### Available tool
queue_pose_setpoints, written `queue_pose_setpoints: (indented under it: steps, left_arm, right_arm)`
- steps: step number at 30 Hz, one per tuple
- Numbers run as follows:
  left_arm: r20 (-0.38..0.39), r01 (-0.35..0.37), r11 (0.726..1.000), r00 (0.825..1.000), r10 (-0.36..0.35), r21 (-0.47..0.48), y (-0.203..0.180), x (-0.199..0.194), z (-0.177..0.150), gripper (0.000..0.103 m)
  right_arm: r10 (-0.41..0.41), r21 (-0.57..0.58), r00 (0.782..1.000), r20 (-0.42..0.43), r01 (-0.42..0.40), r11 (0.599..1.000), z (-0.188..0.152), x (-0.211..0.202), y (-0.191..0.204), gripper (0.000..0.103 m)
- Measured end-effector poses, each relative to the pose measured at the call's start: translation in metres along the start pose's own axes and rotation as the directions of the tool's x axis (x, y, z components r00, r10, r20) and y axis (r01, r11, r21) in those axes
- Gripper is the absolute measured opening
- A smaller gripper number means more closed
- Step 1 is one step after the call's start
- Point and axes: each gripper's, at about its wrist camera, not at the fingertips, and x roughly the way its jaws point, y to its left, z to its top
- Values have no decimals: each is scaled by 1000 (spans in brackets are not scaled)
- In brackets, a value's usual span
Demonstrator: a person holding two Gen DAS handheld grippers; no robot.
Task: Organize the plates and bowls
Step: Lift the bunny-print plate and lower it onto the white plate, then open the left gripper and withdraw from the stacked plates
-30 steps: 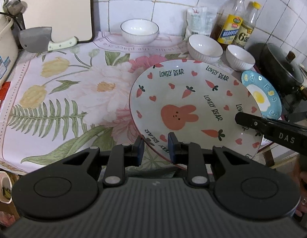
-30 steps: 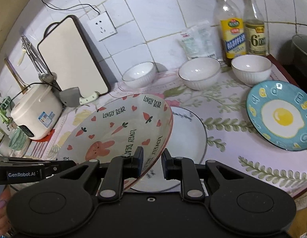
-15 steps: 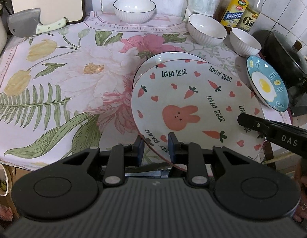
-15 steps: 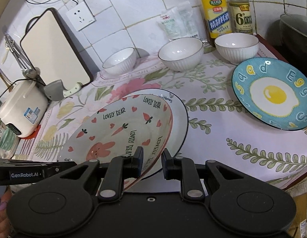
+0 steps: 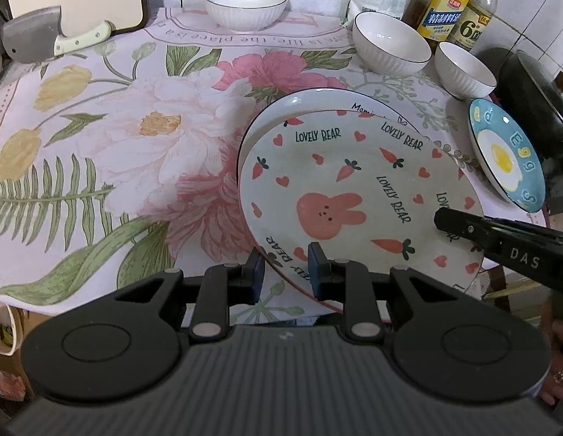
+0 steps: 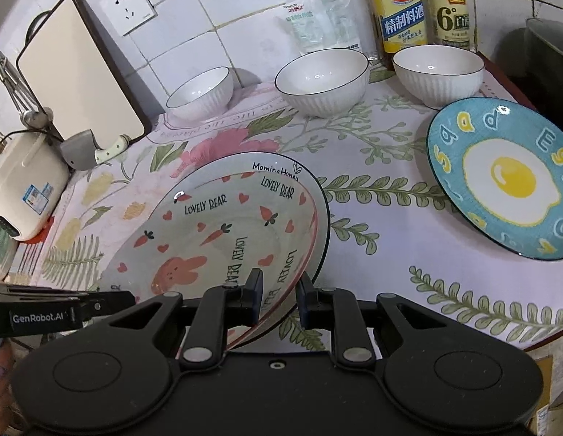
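A rabbit-and-carrot plate (image 5: 354,196) (image 6: 216,239) marked "Lovely Bear" hangs just over a white dark-rimmed plate (image 5: 310,103) (image 6: 281,165) on the flowered cloth. My left gripper (image 5: 285,270) is shut on its near rim. My right gripper (image 6: 279,296) is shut on its rim at the opposite side, and its finger shows in the left wrist view (image 5: 499,243). A blue fried-egg plate (image 5: 506,152) (image 6: 503,178) lies to the right. Three white ribbed bowls (image 5: 245,3) (image 5: 390,41) (image 5: 463,69) stand along the back.
Two bottles (image 6: 397,11) and a plastic bag (image 6: 321,18) stand against the tiled wall. A cutting board (image 6: 77,69), a cleaver (image 5: 45,38) and a rice cooker (image 6: 23,189) are at the left. A dark wok (image 5: 532,98) sits at the right edge.
Both grippers have carried the rabbit plate down and forward over the white plate; the white plate's rim now shows behind it, and the counter looks closer.
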Motion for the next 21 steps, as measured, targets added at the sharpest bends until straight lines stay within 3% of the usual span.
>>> queue_pose_setpoints:
  steps: [21]
  left_arm:
    - [-46, 7, 997, 999, -10, -73, 6, 14, 2, 24]
  right_arm:
    - [-107, -172, 994, -9, 104, 980, 8, 15, 20, 31]
